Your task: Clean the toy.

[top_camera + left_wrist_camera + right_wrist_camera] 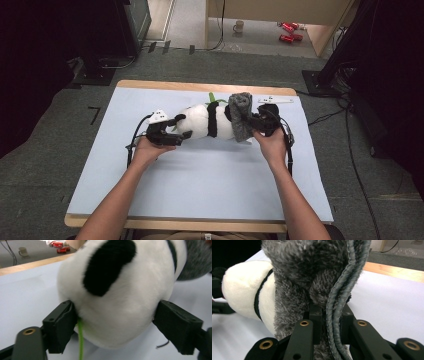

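Grey fleece cloth point(312, 277) is clamped between the jaws of my right gripper point(263, 123), draped over the right end of the panda point(205, 121), which lies on its side mid-table point(200, 180), towards the far edge. My left gripper point(167, 135) sits at the panda's left end, its jaws spread wide, flanking the white plush point(120, 305) without squeezing it.

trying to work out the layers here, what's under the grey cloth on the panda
The grey cloth drapes over one end of the toy panda, held by the shut right gripper. White fur with a black band shows beside it. The part of the panda under the cloth is hidden.
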